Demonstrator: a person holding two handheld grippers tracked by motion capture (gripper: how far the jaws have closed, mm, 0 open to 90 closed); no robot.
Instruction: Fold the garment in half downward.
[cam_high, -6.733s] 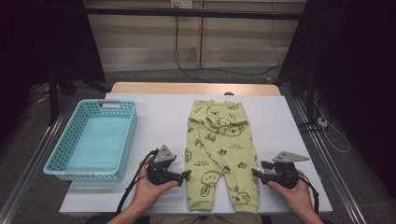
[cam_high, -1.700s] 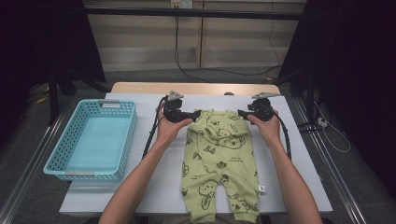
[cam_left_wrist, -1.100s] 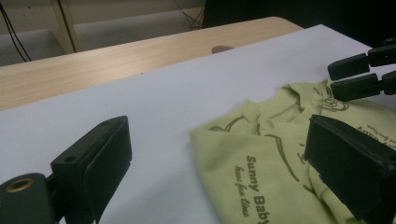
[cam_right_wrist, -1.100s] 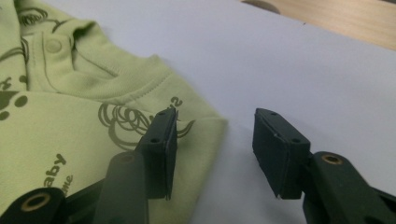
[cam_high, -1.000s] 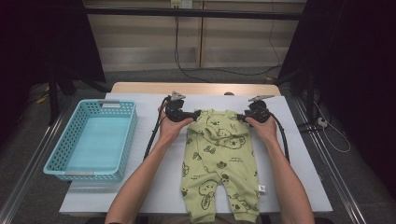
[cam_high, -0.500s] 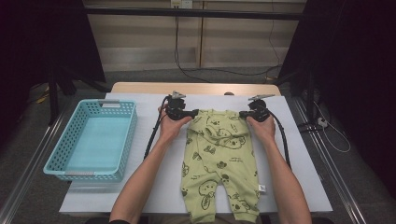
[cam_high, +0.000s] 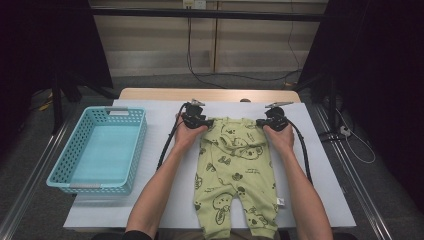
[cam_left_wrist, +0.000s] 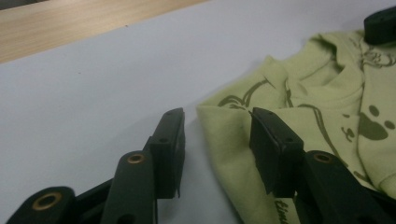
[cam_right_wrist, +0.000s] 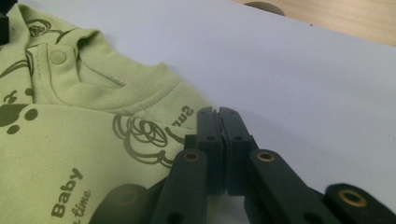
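A light green baby garment (cam_high: 235, 167) with dark cartoon prints lies flat on the white sheet (cam_high: 325, 185), its snap-buttoned neck end at the far side. My left gripper (cam_high: 201, 121) is at the garment's far left corner. Seen in the left gripper view, the left gripper (cam_left_wrist: 217, 140) has been closing its jaws, which straddle that corner (cam_left_wrist: 224, 126) with a gap on both sides. My right gripper (cam_high: 270, 121) sits at the far right corner. Through the right gripper view, the right gripper (cam_right_wrist: 217, 116) is shut, jaws together right at the fabric's edge (cam_right_wrist: 187, 109).
A turquoise plastic basket (cam_high: 139, 137) stands on the left of the sheet, nothing in it. Bare wooden tabletop (cam_high: 210, 94) shows beyond the sheet's far edge. Black cables trail from both grippers along the person's forearms. Dark floor and rails flank the table.
Both hands went from the table's near edge to the garment's far end. Over the last second the left gripper edged down onto the corner, and the right gripper stayed put.
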